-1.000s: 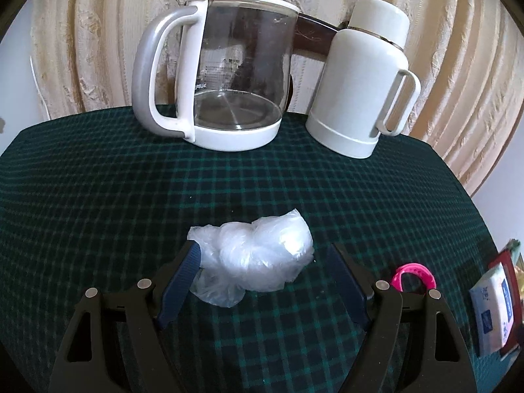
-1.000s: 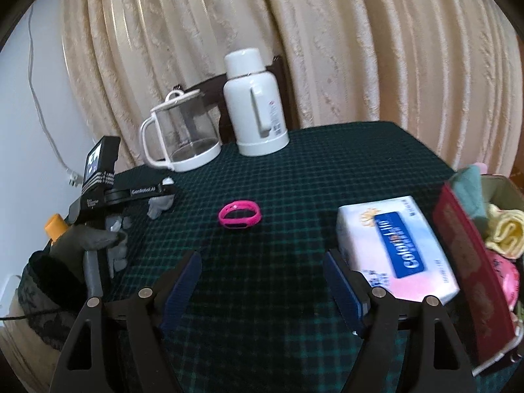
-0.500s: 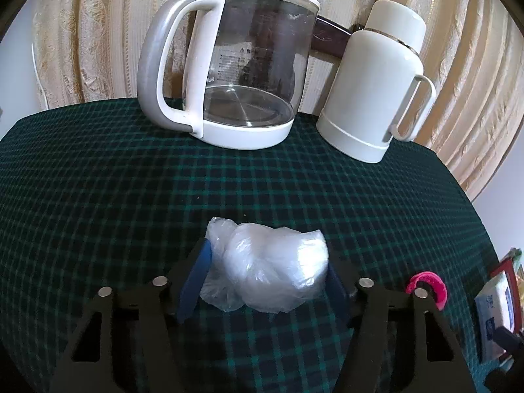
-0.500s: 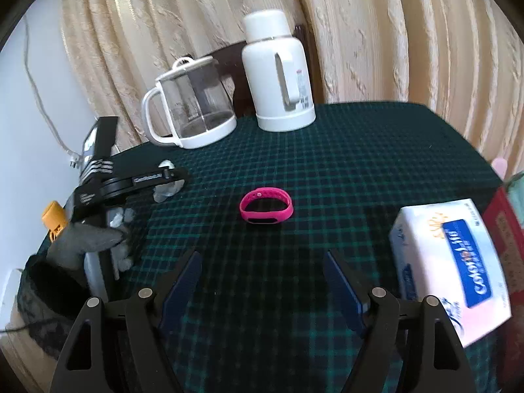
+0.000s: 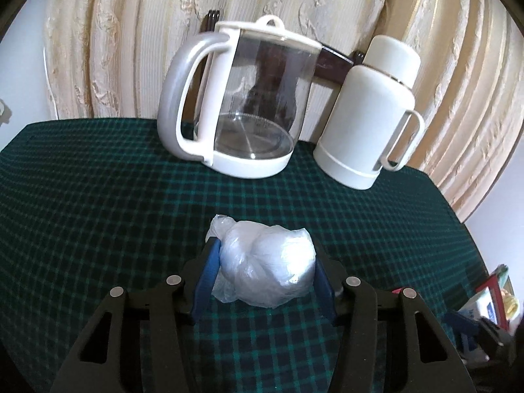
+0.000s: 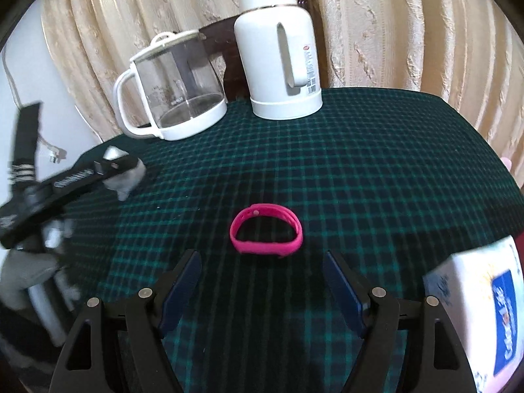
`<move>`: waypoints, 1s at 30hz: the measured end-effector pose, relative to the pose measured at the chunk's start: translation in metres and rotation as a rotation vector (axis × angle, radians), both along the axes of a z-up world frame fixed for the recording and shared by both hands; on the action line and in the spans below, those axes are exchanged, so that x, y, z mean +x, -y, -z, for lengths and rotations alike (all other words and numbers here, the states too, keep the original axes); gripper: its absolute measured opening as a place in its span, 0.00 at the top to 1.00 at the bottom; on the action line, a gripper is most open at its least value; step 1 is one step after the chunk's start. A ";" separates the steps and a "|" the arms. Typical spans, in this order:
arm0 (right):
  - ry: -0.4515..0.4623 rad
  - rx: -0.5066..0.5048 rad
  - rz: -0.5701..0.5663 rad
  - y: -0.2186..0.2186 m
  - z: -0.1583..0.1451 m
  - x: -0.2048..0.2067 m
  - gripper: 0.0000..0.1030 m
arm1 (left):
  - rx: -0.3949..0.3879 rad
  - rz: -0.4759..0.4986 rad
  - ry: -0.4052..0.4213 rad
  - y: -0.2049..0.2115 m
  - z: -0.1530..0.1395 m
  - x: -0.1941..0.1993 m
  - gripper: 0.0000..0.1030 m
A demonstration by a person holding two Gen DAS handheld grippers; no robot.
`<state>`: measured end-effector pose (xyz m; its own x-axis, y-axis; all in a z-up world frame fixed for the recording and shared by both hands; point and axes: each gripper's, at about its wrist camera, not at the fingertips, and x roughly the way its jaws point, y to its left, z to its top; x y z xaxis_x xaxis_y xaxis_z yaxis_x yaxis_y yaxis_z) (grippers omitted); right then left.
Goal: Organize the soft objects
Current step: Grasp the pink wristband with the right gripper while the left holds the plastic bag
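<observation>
The left gripper (image 5: pixel 263 270) has just been closing and now squeezes the crumpled plastic bag (image 5: pixel 263 263) near the glass kettle (image 5: pixel 242 104). It might slip out. The right gripper (image 6: pixel 262 281) is wide open, empty, near the pink wristband (image 6: pixel 265 234)

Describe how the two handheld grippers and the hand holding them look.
Both the left gripper and the right gripper have black plastic frames with triangular cutouts, silver rivets at the pivots and flat dark-blue pads. Seen from the right wrist view, the left gripper's black body carries white lettering, too blurred to read, and the hand on it wears a grey glove.
</observation>
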<state>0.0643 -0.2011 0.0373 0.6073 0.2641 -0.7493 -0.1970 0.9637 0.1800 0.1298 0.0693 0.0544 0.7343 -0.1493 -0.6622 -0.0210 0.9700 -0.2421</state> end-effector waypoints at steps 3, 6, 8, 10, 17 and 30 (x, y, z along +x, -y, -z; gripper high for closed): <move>-0.005 -0.019 -0.002 -0.007 0.005 0.008 0.22 | -0.006 0.000 0.017 -0.001 -0.007 -0.004 0.48; -0.008 -0.031 -0.002 -0.012 0.009 0.016 0.22 | -0.016 -0.001 0.029 -0.002 -0.014 -0.006 0.48; -0.011 -0.042 -0.001 -0.015 0.013 0.022 0.22 | -0.020 -0.002 0.034 -0.003 -0.016 -0.007 0.48; -0.013 -0.056 0.002 -0.017 0.017 0.027 0.22 | -0.024 -0.001 0.036 -0.003 -0.018 -0.008 0.48; -0.017 -0.092 0.009 -0.022 0.025 0.038 0.22 | -0.027 0.002 0.042 -0.002 -0.020 -0.010 0.48; -0.015 -0.107 0.006 -0.025 0.023 0.031 0.45 | -0.031 0.004 0.047 0.000 -0.022 -0.011 0.48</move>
<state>0.0952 -0.1764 0.0143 0.5967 0.1786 -0.7823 -0.1892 0.9787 0.0792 0.1191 0.0694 0.0764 0.7635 -0.1719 -0.6224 -0.0053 0.9622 -0.2723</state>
